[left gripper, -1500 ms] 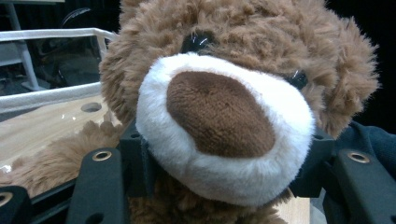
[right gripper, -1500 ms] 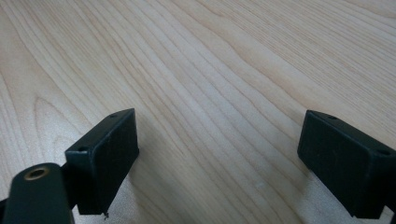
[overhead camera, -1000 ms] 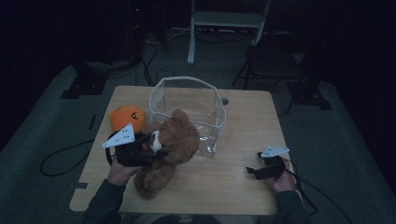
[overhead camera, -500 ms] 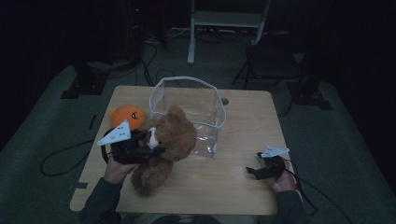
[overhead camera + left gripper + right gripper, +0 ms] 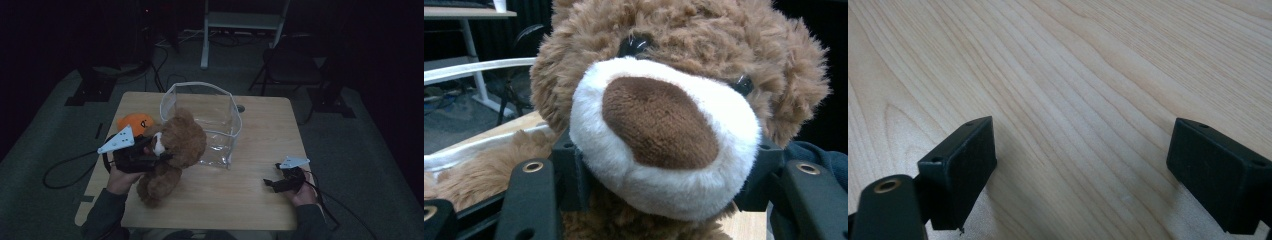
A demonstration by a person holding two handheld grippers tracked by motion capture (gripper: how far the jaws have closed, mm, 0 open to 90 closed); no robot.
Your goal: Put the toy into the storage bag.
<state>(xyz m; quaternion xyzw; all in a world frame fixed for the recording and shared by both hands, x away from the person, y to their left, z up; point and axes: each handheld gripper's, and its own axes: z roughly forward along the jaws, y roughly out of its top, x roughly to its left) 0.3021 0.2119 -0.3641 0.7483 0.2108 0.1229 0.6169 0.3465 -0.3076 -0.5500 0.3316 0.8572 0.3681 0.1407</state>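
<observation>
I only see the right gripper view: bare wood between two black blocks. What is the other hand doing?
Observer: The left hand-held gripper is clamped on a brown teddy bear, by its white muzzle.
Operator: Is anything else near the bear?
Observer: A clear open-topped bin stands just behind it on the table.
Operator: Any other toys?
Observer: An orange plush toy lies to the left of the bear in the high view, beside the bin.

Place: dim recording studio or lab | Evidence: black cables (image 5: pixel 165 60) trailing over grey carpeted floor (image 5: pixel 370 150), white metal stand (image 5: pixel 240 22), lone pale wooden table (image 5: pixel 260 145)
</observation>
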